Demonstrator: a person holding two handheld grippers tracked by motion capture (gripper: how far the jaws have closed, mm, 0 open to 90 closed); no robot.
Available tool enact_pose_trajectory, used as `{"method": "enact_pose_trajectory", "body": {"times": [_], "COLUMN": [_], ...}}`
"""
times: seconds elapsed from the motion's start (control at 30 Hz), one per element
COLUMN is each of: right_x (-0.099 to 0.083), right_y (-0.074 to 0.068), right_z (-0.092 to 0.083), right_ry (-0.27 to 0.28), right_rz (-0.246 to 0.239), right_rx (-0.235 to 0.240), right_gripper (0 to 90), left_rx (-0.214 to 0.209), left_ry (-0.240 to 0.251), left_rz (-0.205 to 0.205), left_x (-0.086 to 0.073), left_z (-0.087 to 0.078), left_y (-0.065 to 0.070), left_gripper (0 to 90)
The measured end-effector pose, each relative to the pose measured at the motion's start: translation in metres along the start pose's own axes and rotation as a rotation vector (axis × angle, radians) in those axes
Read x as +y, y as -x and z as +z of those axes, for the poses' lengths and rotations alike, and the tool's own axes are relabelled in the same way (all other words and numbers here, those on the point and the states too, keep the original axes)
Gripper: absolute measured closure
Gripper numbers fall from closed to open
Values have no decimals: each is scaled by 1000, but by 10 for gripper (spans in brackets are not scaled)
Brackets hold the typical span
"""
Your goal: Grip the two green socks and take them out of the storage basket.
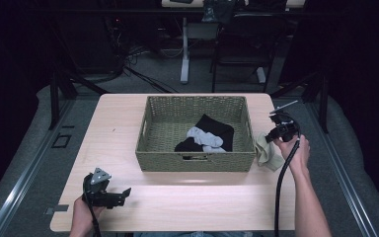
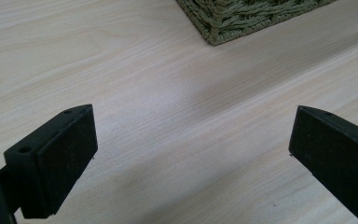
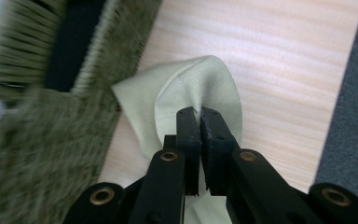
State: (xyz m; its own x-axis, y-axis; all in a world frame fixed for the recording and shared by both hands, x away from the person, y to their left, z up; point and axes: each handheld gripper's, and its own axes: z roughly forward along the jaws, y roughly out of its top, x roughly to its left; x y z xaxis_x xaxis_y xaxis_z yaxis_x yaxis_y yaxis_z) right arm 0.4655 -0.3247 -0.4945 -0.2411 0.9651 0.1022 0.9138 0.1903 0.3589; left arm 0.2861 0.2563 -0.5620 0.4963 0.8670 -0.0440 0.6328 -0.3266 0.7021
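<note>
At the right edge of a pale wooden counter [image 1: 128, 207], the right gripper [image 3: 200, 112] is clamped on a pale yellow-green cloth [image 3: 200, 84], its two black jaws pressed together with a fold of the fabric pinched between their tips. In the high view the cloth [image 1: 268, 153] hangs and pools just beside the right end wall of a woven olive basket [image 1: 195, 162], touching or nearly touching the wicker, while the right gripper [image 1: 276, 132] sits above it in the person's right hand [image 1: 292, 148], a black cable trailing back along the forearm toward the near edge. The right gripper view shows the basket [image 3: 37, 154] blurred at the left of the cloth and bare counter [image 3: 284, 70] beyond it, with grey floor past the counter's edge.

The basket stands at the middle of the counter, nearer the far edge. Inside lie a black garment [image 1: 217, 129] and a light grey sock [image 1: 203, 137] resting on top of it.

Near the front left corner, the left gripper [image 1: 121, 193] is held low over the counter in the person's left hand [image 1: 81, 215], a grey three-cornered plate on top of it. Its jaws stand wide apart with nothing between them; the left gripper view shows bare wood [image 2: 168, 116] in the gap and a corner of the basket [image 2: 242, 18] farther off.
</note>
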Motion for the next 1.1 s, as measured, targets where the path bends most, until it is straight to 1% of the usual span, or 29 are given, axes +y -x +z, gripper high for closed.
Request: {"method": "enact_pose_trajectory", "body": {"times": [0.03,0.1,0.13,0.23,0.27,0.3,0.33,0.4,0.43,0.47,0.53,0.6,0.73,0.77,0.8,0.83,0.87,0.9,1.0,1.03,1.07,1.1], "right_x": [-1,-3,-4,-7,-8,-9,-10,-13,-16,-18,-23,-28,-39,-42,-46,-49,-53,-56,-69,-69,-79,-82], "right_y": [1,2,3,5,6,6,6,6,6,6,5,3,-3,-5,-6,-8,-10,-12,-17,-17,-21,-22], "right_z": [6,14,18,21,20,18,15,8,4,-1,-11,-20,-39,-43,-48,-51,-54,-57,-63,-63,-65,-65], "right_ry": [-4,-25,-24,-24,-22,-11,0,22,40,47,83,96,124,139,139,148,151,165,172,172,177,178], "right_rz": [5,3,9,14,13,15,19,17,12,8,-3,-17,-55,-51,-73,-75,-81,-83,-108,-108,-131,-136], "right_rx": [8,-12,-2,7,1,8,4,5,14,17,20,20,23,33,26,33,25,32,26,26,24,21], "right_gripper": [867,861,855,775,733,686,662,548,497,458,385,318,229,216,199,178,163,155,138,138,129,129], "left_rx": [-1,-3,-3,-1,-1,-2,-2,-2,-1,-2,-2,-2,-2,-2,-2,-1,-1,-1,-1,-1,-3,-2], "left_ry": [-1,0,1,0,0,1,1,2,0,2,1,-1,1,1,2,2,1,2,2,2,0,0], "left_rz": [3,3,2,-2,1,4,5,2,3,4,6,3,4,5,6,7,5,5,7,7,7,6], "left_x": [0,0,0,0,0,0,0,0,0,0,0,0,0,0,0,0,0,0,0,0,0,0], "left_z": [0,0,0,0,0,0,0,0,0,-1,-1,0,-1,-1,-1,-1,-1,-1,-1,-1,-1,-1], "left_y": [0,0,0,0,0,0,0,0,0,0,1,1,1,0,0,0,0,0,0,0,1,1], "left_gripper": [11,10,10,11,10,10,10,10,10,10,10,10,10,10,10,10,10,10,10,10,10,10]}}
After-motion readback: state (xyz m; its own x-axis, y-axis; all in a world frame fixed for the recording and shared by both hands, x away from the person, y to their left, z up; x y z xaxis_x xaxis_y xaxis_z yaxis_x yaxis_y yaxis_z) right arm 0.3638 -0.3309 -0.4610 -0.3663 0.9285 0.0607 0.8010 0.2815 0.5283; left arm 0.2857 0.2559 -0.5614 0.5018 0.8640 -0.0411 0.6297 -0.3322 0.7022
